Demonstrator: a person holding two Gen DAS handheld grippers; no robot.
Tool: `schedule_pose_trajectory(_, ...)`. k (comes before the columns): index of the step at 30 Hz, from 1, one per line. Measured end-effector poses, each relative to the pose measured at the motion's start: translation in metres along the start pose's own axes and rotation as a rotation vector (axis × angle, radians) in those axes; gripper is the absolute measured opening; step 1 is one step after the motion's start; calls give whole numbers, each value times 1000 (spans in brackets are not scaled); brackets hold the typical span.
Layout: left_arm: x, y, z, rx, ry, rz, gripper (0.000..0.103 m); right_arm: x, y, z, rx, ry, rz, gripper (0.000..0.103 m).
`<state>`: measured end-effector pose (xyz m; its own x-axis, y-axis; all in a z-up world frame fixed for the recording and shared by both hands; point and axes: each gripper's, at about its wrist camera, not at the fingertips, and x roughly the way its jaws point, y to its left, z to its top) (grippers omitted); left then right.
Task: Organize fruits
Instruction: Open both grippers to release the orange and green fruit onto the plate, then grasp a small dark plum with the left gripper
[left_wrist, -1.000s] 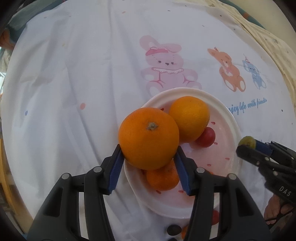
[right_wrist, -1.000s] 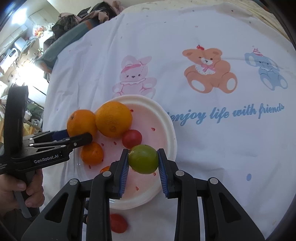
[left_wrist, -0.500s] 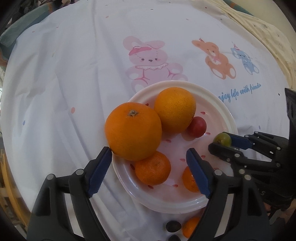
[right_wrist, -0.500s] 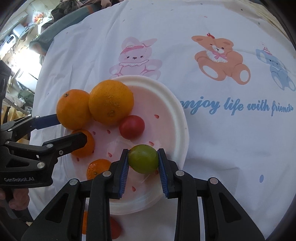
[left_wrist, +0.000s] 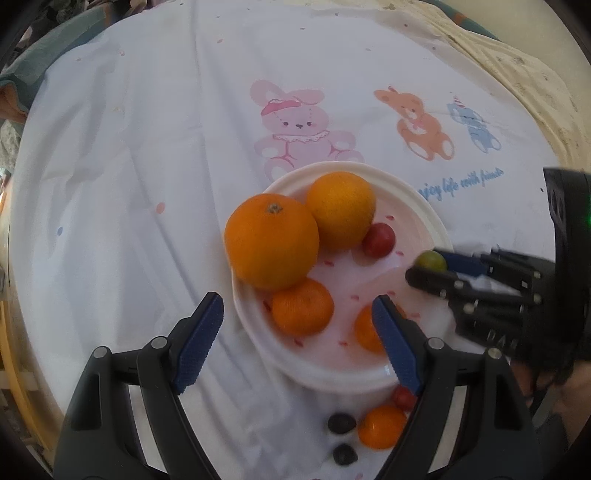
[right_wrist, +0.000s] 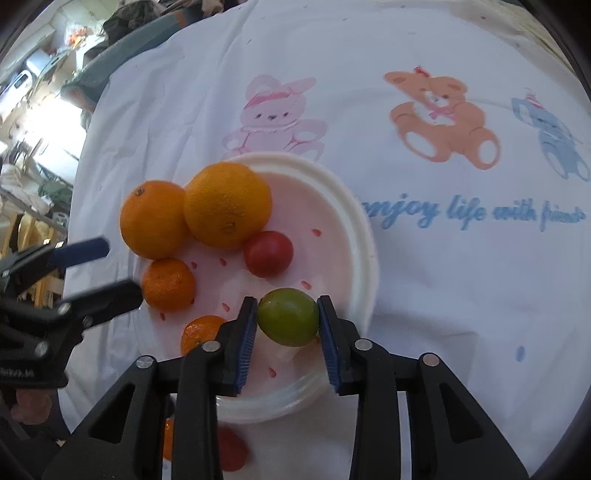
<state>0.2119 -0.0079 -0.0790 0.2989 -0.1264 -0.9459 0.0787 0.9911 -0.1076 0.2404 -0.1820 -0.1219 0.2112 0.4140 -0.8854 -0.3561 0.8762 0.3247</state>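
Observation:
A white plate (left_wrist: 424, 210) (right_wrist: 354, 236) holds two large oranges (left_wrist: 271, 245) (left_wrist: 341, 208), a red fruit (left_wrist: 378, 240) (right_wrist: 268, 253) and two small mandarins (left_wrist: 303, 306) (left_wrist: 365, 328). My left gripper (left_wrist: 297, 341) is open and empty, drawn back over the plate's near rim; it shows at the left of the right wrist view (right_wrist: 107, 266). My right gripper (right_wrist: 287, 328) is shut on a green fruit (right_wrist: 288, 316) (left_wrist: 430, 260) just above the plate's right part.
Off the plate, near its front edge, lie a mandarin (left_wrist: 382, 426), a small red fruit (left_wrist: 402, 397) and two dark small fruits (left_wrist: 341, 422). A white cloth (left_wrist: 147, 147) with printed animals covers the table. Clutter lies beyond the table's left edge (right_wrist: 44, 110).
My left gripper let go of the large orange on the plate, opened wide and pulled back. My right gripper carried the green fruit forward and lower over the plate.

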Motion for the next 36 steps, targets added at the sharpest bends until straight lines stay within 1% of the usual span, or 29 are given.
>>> schedule_pose_trajectory(2,-10,1,-5,-14,-12,-5,80,-10,0,-1,3,-22,18,67)
schedule_pose_trajectory(6,-31,3,-12,-33,-28,-18,80,-31,5,-3,-22,-65,-10,67)
schedule_pose_trajectory(11,-67,18,-34,-104,-77,-11,80,-82,-7,-7,50,-148,27,67)
schedule_pose_trajectory(13,-78,23,-48,-122,-87,4,80,-100,-9,-17,61,-179,14,67)
schedule_pose_trajectory(17,-94,28,-72,-142,-107,30,80,-125,-8,-42,113,-200,16,67)
schedule_pose_trajectory(19,-99,27,-82,-146,-113,34,80,-134,-3,-54,114,-210,18,67)
schedule_pose_trajectory(21,-101,24,-94,-133,-113,51,80,-141,1,-65,111,-220,9,67)
schedule_pose_trajectory(23,-102,22,-102,-117,-124,71,80,-146,4,-77,124,-221,22,67)
schedule_pose_trajectory(24,-102,20,-108,-99,-130,74,80,-147,6,-82,130,-222,21,67)
schedule_pose_trajectory(26,-100,14,-115,-63,-117,85,80,-149,9,-92,138,-220,17,67)
schedule_pose_trajectory(31,-91,-2,-131,-5,-90,71,79,-153,11,-112,175,-220,28,67)
schedule_pose_trajectory(33,-87,-7,-135,7,-74,63,75,-153,11,-116,189,-221,29,67)
schedule_pose_trajectory(34,-84,-10,-137,12,-70,66,68,-153,11,-118,193,-222,26,67)
schedule_pose_trajectory(35,-82,-12,-138,13,-67,64,66,-153,12,-118,197,-224,23,67)
schedule_pose_trajectory(36,-80,-15,-140,12,-62,59,66,-153,12,-119,201,-229,18,67)
